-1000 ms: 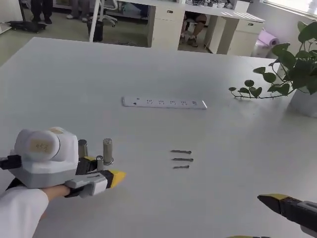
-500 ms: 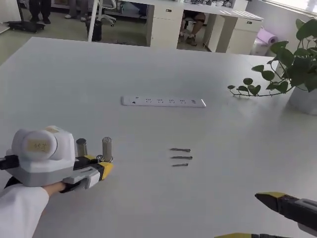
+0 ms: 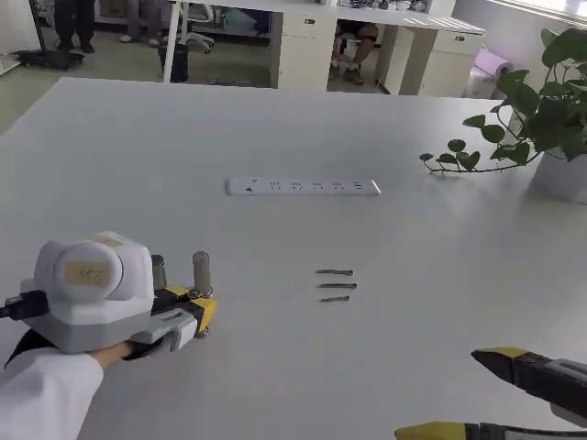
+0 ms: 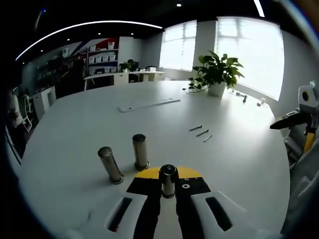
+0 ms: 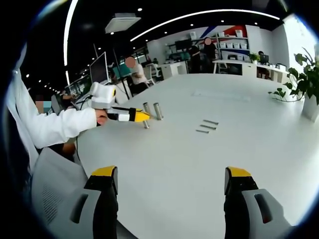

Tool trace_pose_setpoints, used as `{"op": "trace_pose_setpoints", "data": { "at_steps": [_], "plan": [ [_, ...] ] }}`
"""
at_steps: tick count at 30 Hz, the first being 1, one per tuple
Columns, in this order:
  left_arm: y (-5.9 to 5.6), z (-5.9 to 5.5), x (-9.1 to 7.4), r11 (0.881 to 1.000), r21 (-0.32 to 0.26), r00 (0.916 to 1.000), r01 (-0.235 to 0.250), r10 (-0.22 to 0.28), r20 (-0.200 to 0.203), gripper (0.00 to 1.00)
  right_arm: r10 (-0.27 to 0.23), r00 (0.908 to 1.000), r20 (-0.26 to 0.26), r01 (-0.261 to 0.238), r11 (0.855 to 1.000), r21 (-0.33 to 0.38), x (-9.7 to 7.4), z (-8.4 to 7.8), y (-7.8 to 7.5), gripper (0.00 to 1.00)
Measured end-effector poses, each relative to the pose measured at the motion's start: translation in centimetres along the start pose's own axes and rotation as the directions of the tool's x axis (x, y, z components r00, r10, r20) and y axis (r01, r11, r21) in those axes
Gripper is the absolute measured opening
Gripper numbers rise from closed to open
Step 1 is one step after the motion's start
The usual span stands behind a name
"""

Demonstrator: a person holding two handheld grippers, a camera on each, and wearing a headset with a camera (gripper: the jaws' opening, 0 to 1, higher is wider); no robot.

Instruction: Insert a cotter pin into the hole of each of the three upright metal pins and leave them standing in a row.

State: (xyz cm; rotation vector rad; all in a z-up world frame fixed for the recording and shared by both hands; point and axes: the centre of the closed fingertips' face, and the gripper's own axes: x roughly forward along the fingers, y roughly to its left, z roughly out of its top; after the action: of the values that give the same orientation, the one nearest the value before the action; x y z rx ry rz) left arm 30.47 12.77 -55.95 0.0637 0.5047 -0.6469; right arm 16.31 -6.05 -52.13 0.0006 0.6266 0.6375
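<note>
left tool (image 4: pixel 168 186) clenched on one metal pin (image 4: pixel 167 173), on the tabletop (image 3: pixel 413 229) well in front of the power strip (image 3: pixel 304 187), beside two standing pins (image 4: pixel 140 151). right tool (image 5: pixel 171 174) released. three cotter pins (image 3: pixel 336 285) lie loose; no insertion done.

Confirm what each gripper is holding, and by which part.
Left gripper: the nearest metal pin, fingers shut on its shaft just below the top. Right gripper: open, holding nothing.
</note>
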Motion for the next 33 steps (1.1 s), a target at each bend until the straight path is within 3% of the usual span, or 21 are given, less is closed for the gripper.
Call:
{"op": "trace_pose_setpoints", "data": {
  "at_steps": [4,7,11,15,19,29,31,33],
  "plan": [
    [-0.7,0.0,-0.7,1.0,-0.012,0.9997,-0.023,0.023,0.001,0.07,0.006,0.9999,0.009,-0.006,1.0,-0.001,-0.3,-0.1,0.3,0.86],
    [-1.0,-0.2,-1.1,0.998,0.034,0.9988,-0.049,0.049,-0.002,0.07,0.004,0.9999,0.016,-0.004,1.0,0.0,-0.5,-0.1,0.3,0.87],
    [-1.6,-0.6,-1.6,0.999,-0.003,0.9986,-0.054,0.054,0.0,0.07,0.008,0.9997,0.024,-0.008,1.0,-0.007,-0.8,0.0,0.3,0.87],
    [-1.4,-1.4,-1.8,0.994,0.0,0.9932,-0.113,0.113,-0.028,0.07,0.012,0.9995,0.029,-0.011,1.0,-0.015,-1.0,0.0,0.3,0.87],
    [-1.4,-1.6,-1.8,0.99,-0.022,0.9898,-0.14,0.14,-0.028,0.07,0.018,0.9993,0.032,-0.018,1.0,-0.011,-1.1,0.0,0.4,0.87],
    [-1.7,-2.0,-1.4,0.987,-0.046,0.9878,-0.155,0.154,-0.022,0.07,0.024,0.9989,0.041,-0.023,1.0,-0.011,-1.2,0.0,0.3,0.87],
    [-1.6,-1.6,-1.4,0.984,0.018,0.9845,-0.175,0.175,-0.005,0.07,0.023,0.9989,0.04,-0.022,1.0,-0.012,-1.2,0.0,0.3,0.87],
    [-1.9,-1.6,-1.2,0.986,0.002,0.9861,-0.166,0.166,-0.001,0.07,0.023,0.999,0.039,-0.022,1.0,-0.01,-1.2,-0.1,0.3,0.87]
  ]
}}
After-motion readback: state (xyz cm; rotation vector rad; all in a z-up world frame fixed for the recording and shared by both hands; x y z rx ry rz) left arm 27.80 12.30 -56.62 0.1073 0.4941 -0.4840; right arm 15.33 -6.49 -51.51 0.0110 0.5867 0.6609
